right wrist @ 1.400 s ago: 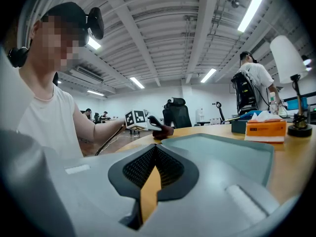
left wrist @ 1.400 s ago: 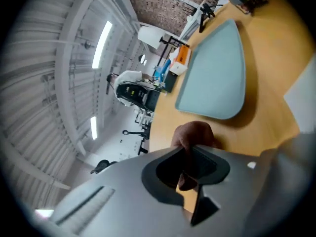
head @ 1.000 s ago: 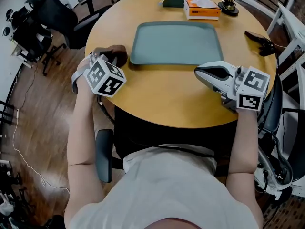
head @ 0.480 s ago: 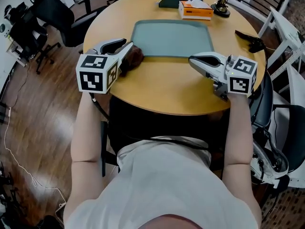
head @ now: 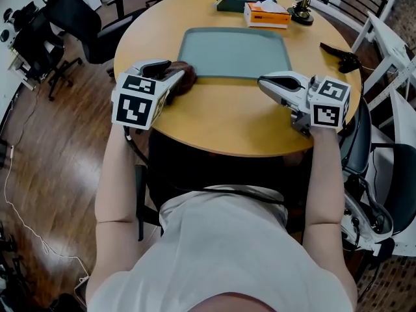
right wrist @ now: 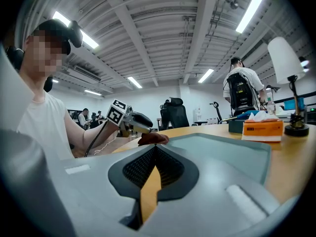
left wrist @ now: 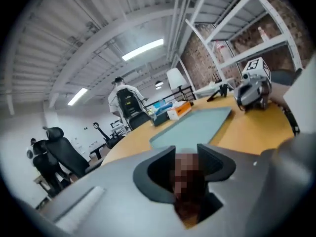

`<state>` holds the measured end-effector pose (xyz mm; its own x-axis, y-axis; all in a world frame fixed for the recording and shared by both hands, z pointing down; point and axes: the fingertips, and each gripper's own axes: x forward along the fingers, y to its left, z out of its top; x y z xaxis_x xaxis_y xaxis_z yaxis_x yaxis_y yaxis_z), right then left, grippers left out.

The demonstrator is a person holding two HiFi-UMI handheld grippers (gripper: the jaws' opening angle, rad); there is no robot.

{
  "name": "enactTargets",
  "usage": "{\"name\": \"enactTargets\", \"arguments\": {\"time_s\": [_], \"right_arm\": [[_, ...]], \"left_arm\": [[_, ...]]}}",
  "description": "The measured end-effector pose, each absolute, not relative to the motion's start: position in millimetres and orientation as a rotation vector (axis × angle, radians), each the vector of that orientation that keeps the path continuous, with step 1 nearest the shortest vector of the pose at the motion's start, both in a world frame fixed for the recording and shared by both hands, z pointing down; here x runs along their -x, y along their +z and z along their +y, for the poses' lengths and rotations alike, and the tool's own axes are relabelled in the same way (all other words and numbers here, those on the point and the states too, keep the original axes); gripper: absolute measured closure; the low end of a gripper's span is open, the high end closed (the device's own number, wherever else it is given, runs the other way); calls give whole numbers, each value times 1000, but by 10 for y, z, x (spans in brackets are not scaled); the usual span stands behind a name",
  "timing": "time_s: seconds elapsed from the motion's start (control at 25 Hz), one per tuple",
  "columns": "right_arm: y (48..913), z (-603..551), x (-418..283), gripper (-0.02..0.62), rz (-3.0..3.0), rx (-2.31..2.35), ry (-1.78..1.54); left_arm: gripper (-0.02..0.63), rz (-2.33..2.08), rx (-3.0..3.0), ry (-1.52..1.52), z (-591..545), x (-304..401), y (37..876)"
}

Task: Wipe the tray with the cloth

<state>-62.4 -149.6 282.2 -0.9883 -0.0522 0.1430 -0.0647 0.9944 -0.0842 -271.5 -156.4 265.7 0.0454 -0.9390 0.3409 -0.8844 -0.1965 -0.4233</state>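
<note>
I see the brown cloth (head: 186, 78) has moved up to the tray's (head: 234, 52) near-left corner; my left gripper's (head: 170, 71) jaws have just been opening, half-apart around it, so wiping waits; right gripper (head: 265, 82) closed, empty

The head view looked steeply down from above and behind the tray (head: 234, 52), which lay toward the top of its frame. The left gripper view sat low, just beside the tray's near left corner, facing across it. The right gripper view sat low near the tray's near right corner, facing leftward along its near edge. All three views shared the tray.
</note>
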Motion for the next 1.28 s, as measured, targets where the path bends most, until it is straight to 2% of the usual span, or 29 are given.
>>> {"name": "enactTargets", "arguments": {"time_s": [0.08,0.2,0.24,0.32,0.36,0.64,0.72,0.84,0.88,0.92,1.04,1.2,1.28], "right_arm": [[2815,-1496,617,594,-2995,-88,133],[2800,-1501,616,594,-2997,-94,130],[2802,-1500,618,594,-2998,-93,130],[2816,-1495,622,594,-2998,-88,132],[2821,-1492,621,594,-2998,-86,133],[2805,-1500,617,594,-2997,-93,130],[2804,-1498,618,594,-2998,-93,130],[2812,-1494,622,594,-2998,-90,132],[2815,-1493,621,594,-2998,-90,132],[2815,-1492,620,594,-2998,-90,133],[2803,-1490,617,594,-2997,-91,131],[2801,-1466,649,594,-2998,-70,127],[2811,-1458,706,594,-2998,-65,127]], "left_arm": [[70,1870,2168,-1005,-1595,2702,2791],[69,1876,2111,-1150,-1719,2807,2982],[80,1892,2098,-1178,-1750,2862,3039],[176,1940,2051,-1198,-1775,2997,3081],[201,1974,2011,-1192,-1775,3090,3057],[214,2200,1802,-1147,-1839,3773,2899],[192,2179,1783,-1230,-1902,3809,3028],[99,2183,1756,-1271,-1901,3843,3085],[41,2195,1745,-1245,-1873,3843,3033],[15,2206,1736,-1193,-1836,3825,2939],[16,2210,1805,-899,-1681,3606,2534],[25,1972,2281,-424,-1523,2780,2232],[64,1813,2477,-288,-1492,2366,2242]]}}
